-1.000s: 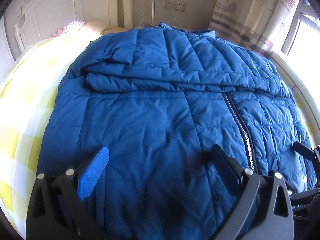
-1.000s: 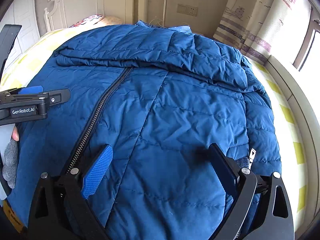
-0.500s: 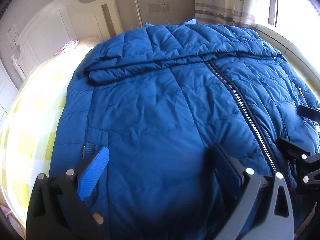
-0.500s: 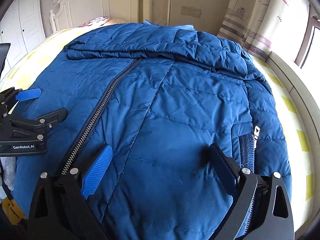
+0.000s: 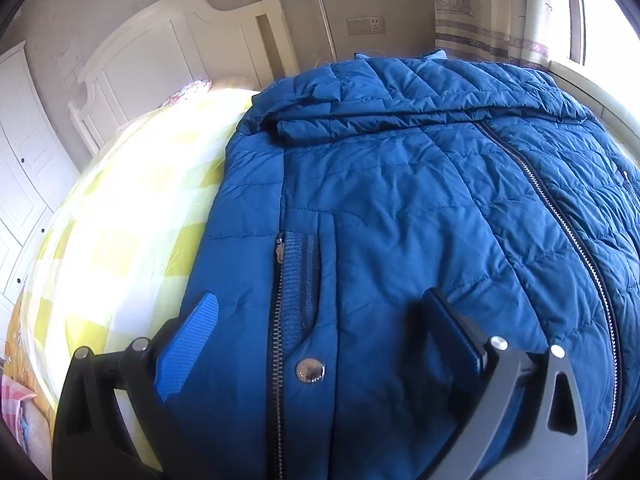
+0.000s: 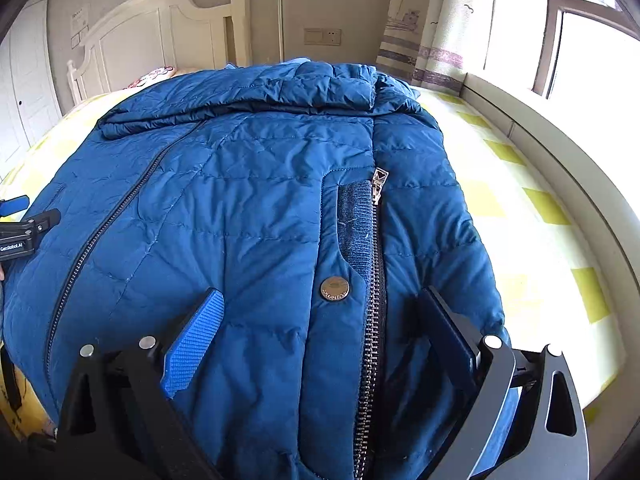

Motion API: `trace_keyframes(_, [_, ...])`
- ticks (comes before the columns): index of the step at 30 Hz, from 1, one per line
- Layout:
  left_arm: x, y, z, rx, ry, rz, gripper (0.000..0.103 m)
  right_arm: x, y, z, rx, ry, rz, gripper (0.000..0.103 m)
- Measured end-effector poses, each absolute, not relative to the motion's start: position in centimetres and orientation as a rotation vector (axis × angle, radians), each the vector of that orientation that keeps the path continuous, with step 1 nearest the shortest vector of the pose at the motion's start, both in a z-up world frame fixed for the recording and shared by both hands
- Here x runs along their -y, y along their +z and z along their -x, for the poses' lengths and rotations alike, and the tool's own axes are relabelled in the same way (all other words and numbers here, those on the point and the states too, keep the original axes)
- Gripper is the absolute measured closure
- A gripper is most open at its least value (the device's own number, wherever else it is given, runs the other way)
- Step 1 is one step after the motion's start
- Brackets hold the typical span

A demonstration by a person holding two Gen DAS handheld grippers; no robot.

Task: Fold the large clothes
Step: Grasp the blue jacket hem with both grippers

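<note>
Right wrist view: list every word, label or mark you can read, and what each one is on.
"GenRobot.AI": white lettering on the left hand-held gripper at the left edge.
Metal snap button on the blue jacket: embossed marking, too small to read.
Pocket zipper pull: a triangular mark, no legible letters.
Paper notice on the wall above the headboard: too blurred to read.

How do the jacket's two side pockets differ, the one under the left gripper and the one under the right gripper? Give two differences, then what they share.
1. The left pocket has its zipper along its left edge; the right pocket has it along its right edge.
2. The left pocket's snap button looks shiny silver; the right pocket's snap button looks bronze with an embossed face.

Shared: both show a dark knit lining panel, and each lies between open jaws of the left gripper or right gripper.
</note>
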State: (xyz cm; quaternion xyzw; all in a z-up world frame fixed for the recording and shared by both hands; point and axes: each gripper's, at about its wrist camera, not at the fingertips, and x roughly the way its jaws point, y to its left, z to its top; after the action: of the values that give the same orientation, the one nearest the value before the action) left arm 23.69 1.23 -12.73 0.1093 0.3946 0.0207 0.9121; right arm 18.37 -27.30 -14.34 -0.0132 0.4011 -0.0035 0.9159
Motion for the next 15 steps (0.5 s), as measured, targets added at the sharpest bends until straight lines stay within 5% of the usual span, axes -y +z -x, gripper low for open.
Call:
trace_keyframes(8, [4.8, -14.2, -18.3, -0.787, -0.137, -0.275, 0.002, 19.7, -13.9, -15.3, -0.759, 0.172, 0.194, 0.010])
trace_keyframes(15, [0.1, -13.2, -16.7, -0.744, -0.108, -0.170, 0.002, 21.8, -13.6, -14.1, -0.752, 0.154, 0.130, 0.009])
